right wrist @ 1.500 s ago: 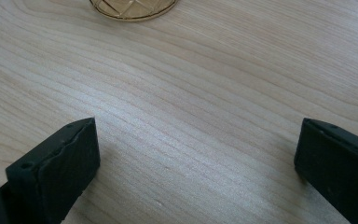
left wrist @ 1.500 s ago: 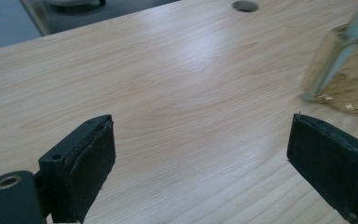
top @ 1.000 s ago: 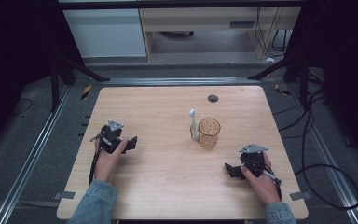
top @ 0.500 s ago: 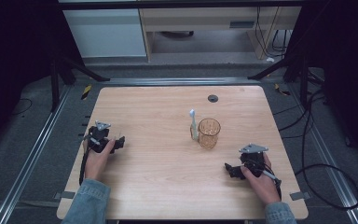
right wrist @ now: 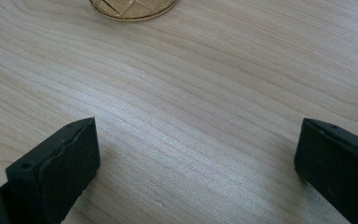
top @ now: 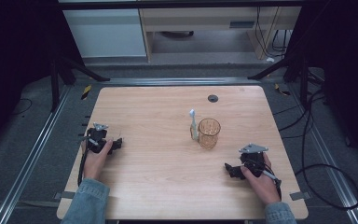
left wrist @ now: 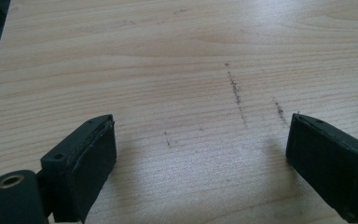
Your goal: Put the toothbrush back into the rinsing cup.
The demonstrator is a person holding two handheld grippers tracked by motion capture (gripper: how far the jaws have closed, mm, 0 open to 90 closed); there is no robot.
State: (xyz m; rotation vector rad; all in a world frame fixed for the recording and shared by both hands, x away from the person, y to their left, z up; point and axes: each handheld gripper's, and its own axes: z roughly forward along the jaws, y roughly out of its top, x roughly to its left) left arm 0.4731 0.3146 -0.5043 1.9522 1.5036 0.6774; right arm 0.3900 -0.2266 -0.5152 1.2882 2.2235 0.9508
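An amber cut-glass cup (top: 209,133) stands upright near the middle of the wooden table (top: 168,107), and its base (right wrist: 133,9) shows at the top of the right gripper view. A white toothbrush (top: 193,124) leans against the cup's left side. My left gripper (top: 117,143) rests low at the table's left side, jaws wide apart, with bare wood between them (left wrist: 200,154). My right gripper (top: 228,170) sits at the front right, jaws also wide apart over bare wood (right wrist: 196,163), pointing toward the cup.
A small black round cap (top: 213,98) lies near the table's far edge. Metal rails (top: 37,144) run along both sides of the table. Black cables (top: 326,186) trail on the floor at the right. White cabinets (top: 107,32) stand beyond the far edge.
My left gripper has moved left and a little away, toward the table's left edge. The right gripper, cup and toothbrush have stayed put.
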